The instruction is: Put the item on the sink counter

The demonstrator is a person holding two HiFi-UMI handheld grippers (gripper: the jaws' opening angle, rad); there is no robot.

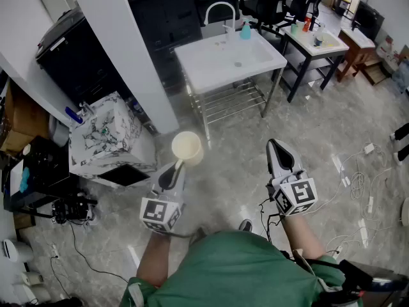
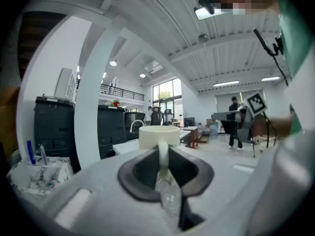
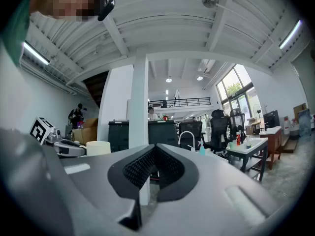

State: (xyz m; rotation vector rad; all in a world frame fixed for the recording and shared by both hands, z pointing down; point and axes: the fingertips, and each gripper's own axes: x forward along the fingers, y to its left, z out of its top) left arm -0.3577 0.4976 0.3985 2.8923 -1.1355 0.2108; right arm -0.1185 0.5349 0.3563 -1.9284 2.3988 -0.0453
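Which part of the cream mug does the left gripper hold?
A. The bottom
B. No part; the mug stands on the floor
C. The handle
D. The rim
C: the left gripper view shows the left gripper with its jaws closed on the thin handle of the cream mug.

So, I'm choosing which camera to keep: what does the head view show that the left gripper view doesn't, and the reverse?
Only the head view: the basin from above, floor cables and the person's green top. Only the left gripper view: the ceiling lights and a distant standing person. Both: the cream cup, its handle clamped in the left gripper jaws, plus the sink counter and faucet.
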